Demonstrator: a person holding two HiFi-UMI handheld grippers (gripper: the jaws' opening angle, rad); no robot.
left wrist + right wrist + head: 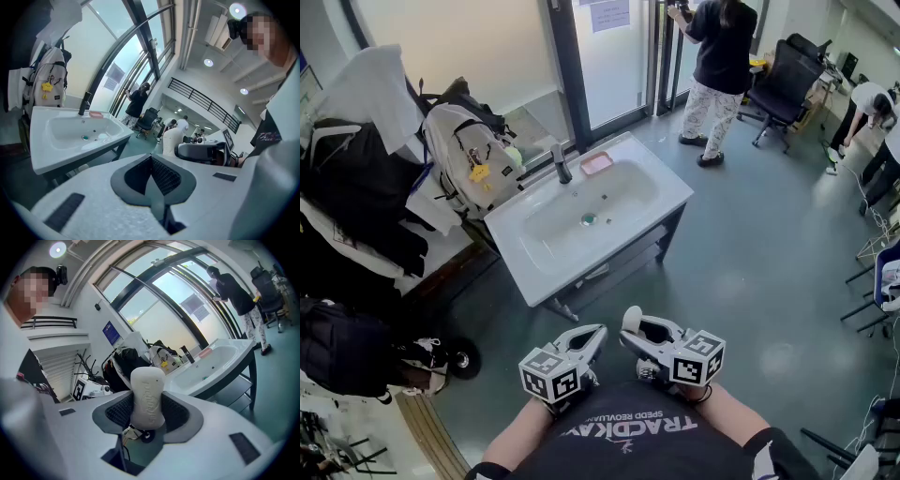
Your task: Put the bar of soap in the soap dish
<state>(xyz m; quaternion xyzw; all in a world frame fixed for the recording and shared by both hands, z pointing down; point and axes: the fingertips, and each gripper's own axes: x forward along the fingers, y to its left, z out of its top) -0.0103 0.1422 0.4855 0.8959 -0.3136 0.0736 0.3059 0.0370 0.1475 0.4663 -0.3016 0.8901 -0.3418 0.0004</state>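
Note:
A white bar of soap point(146, 399) stands upright between the pads of my right gripper point(147, 420), which is shut on it. In the head view that gripper point(634, 330) is held close to the person's body, with the soap bar point(631, 320) at its tip. My left gripper point(592, 337) hovers beside it, its jaws together with nothing between them point(152, 177). The pink soap dish point(596, 163) lies on the back rim of the white sink point(667, 185), right of the black faucet point(561, 163). Both gripper views show the soap dish point(96, 114) point(206, 352) far ahead.
Backpacks and dark bags point(469, 150) are piled left of the sink. A person point(720, 66) stands at the glass door behind it, beside an office chair point(783, 89). More people point(872, 112) are at the right edge. Grey floor lies between me and the sink.

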